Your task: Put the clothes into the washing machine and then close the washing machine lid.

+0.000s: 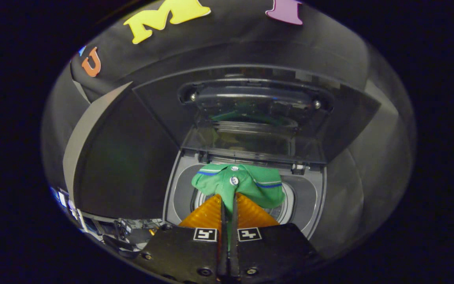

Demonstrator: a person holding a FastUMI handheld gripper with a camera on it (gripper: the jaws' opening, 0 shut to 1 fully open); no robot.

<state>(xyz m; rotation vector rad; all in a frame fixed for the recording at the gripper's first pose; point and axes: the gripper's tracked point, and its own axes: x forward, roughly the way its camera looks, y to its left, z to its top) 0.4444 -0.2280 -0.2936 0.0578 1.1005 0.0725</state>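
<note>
Clutter of small dark objects (pixel 122 230) sits low at the far left, beside a pale grey upright panel edge (pixel 89 130) that bounds that side. Next to it stands the grey top-loading washing machine (pixel 177 193), its flat top deck ringing a round drum opening (pixel 284 211) whose metal rim shows on both sides of the garment. A green polo shirt with blue and white striped trim and white buttons (pixel 250 185) hangs over that opening, its collar and button placket toward the back edge of the deck, its body bunched and narrowing down into the gripper (pixel 229 203). Both fingers are clenched on the shirt, a thin fold of green cloth pinched in the narrow slit between them, and the fabric spreads out just ahead of the tips. Behind the shirt the dark tinted transparent lid (pixel 250 114) stands raised on its hinges at the rear edge of the deck, leaning back toward the black cloth wall (pixel 250 43), so the space above the drum lies open. To the right of the shirt more of the drum rim is bare, then the deck's right edge, then grey draped wall (pixel 369 177) close alongside the machine.
</note>
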